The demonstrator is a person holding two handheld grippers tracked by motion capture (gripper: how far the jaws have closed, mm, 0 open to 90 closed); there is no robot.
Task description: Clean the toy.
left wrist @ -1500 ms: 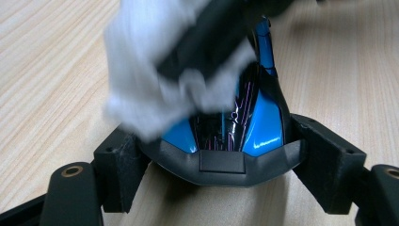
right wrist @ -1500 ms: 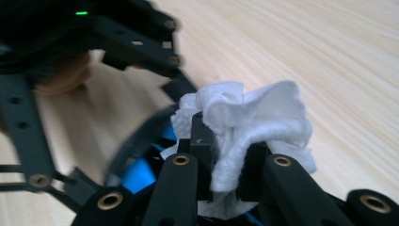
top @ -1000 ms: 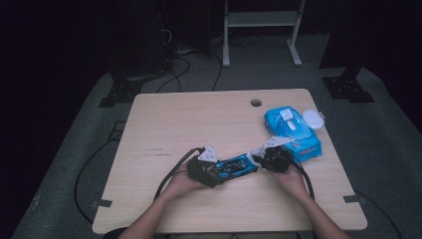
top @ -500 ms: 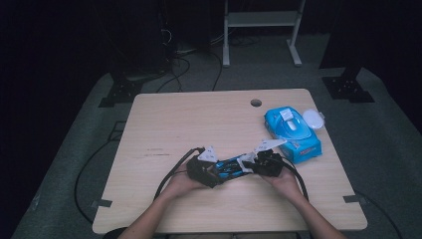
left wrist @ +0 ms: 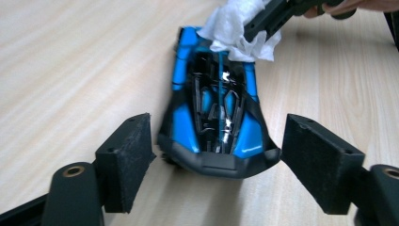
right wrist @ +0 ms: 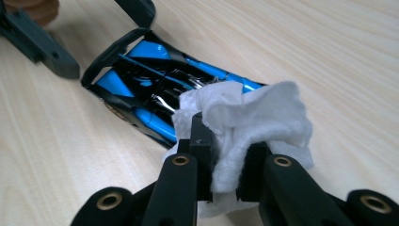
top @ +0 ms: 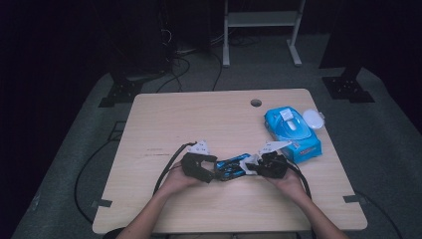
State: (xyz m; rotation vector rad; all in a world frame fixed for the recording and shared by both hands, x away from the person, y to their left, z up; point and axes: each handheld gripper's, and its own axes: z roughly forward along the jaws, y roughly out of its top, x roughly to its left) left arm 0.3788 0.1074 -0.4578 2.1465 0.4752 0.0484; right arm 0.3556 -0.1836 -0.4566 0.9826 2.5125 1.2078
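A blue and black toy car lies on the wooden table near its front edge. My left gripper has its pads against both sides of the car's rear end and grips it. My right gripper is shut on a crumpled white wipe. The wipe rests on the car's front end. In the left gripper view the wipe covers the far end of the car, with the right gripper above it.
A blue pack of wipes lies just right of my right hand, with a white round lid beside it. A cable hole sits at the table's back edge. Black cables trail off the left side.
My right gripper has shifted slightly left and down from beside the wipe pack, bringing the wipe onto the car's front. The left gripper and car stay put.
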